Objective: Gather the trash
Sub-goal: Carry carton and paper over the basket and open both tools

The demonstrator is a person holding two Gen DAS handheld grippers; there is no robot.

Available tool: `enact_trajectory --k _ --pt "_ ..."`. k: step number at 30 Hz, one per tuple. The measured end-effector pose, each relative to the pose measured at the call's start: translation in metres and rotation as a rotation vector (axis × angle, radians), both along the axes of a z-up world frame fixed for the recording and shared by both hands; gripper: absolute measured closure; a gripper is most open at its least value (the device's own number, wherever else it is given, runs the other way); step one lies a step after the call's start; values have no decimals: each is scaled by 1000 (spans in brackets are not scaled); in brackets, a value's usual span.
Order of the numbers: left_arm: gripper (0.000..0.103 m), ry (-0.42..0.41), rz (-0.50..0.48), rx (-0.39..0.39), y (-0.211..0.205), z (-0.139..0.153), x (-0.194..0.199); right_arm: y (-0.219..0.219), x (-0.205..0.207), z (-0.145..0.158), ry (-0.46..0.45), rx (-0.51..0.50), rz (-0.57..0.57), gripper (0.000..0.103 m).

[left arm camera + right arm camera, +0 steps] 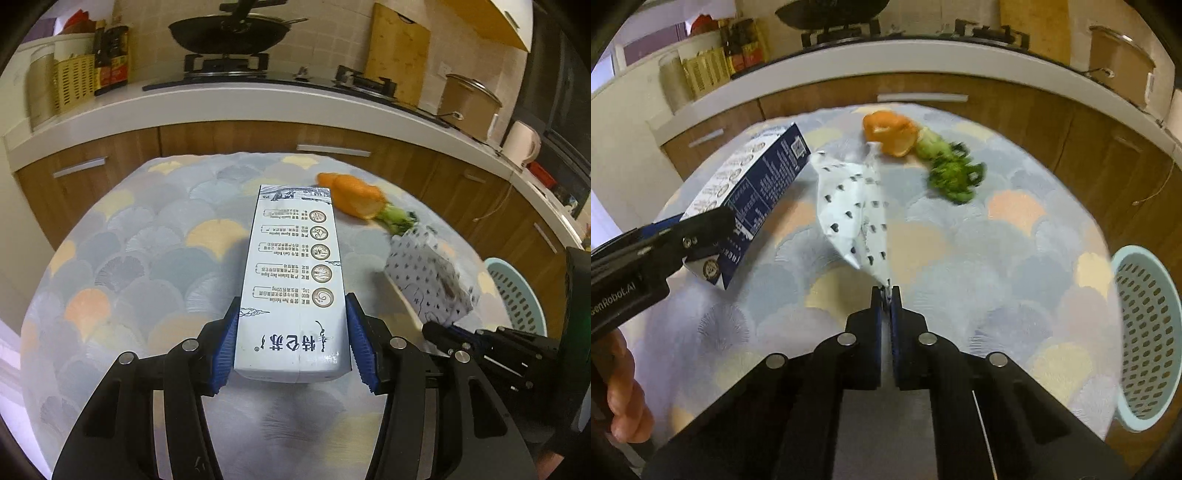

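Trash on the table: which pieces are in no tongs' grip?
The orange peel and the green vegetable scrap lie free; the milk carton and spotted wrapper are each gripped.

Home kitchen, wok [228, 34] on gas stove [226, 63], wooden cabinets [258, 136], cutting board [399, 51]

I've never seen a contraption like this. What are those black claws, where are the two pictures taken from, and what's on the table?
No robot here: a person holds a two-fingered claw in each hand, each carrying a camera that looks along its fingers. The left gripper clamps a milk carton, which the right camera sees from the side. The right gripper is pinched shut on a spotted paper wrapper. On the patterned tablecloth lie an orange peel and vegetable scraps. A pale blue basket sits at the table's right edge.
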State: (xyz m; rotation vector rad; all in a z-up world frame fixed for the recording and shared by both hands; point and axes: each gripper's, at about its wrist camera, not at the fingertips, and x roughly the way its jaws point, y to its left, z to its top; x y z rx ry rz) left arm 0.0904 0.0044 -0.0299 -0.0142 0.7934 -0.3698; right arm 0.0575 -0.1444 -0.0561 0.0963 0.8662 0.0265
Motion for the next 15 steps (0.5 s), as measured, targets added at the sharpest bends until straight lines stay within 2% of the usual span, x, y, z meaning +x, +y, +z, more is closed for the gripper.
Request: enact_trajectory --k 8,15 --pt "51 -45 -55 -26 -33 18 -12 -39 -18 32 -90 8 -58 101" --pt "52 -86 -151 -54 -89 36 -26 -89 -35 49 -132 5 -138 101"
